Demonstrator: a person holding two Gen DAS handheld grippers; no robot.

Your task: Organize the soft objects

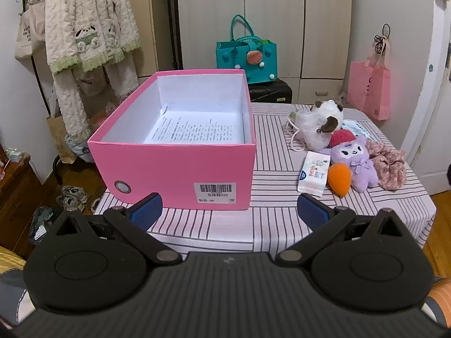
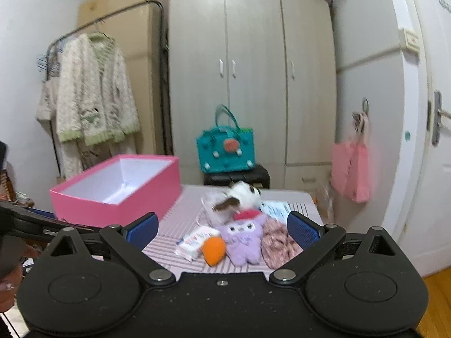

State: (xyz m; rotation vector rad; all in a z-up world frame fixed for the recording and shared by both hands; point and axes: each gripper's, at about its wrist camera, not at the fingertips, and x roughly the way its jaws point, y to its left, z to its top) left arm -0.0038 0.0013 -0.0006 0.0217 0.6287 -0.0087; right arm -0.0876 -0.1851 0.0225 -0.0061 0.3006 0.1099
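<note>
While looking down the left wrist cam: left gripper spread about as wide as it goes, both blue pads clear, nothing between them, hovering over the near edge of the striped table. One pink box, lid off, just ahead on the left part of the table, holding only a printed sheet flat on the bottom. Off to the right, well apart from the box, one bunched-up pile of soft stuff: one white plush at the back, one purple plush with a red cap, one orange sponge touching it in front, one pink floral scrunchie on the far side, plus one tissue pack lying flat. Behind the table, one teal bag and two pink bags hanging.

Over to the right wrist cam, a bit blurry: right gripper also wide open, holding nothing, aimed right at the same pile. Same count: white plush, purple plush, orange sponge, scrunchie, tissue pack. Pink box off to the left.
</note>
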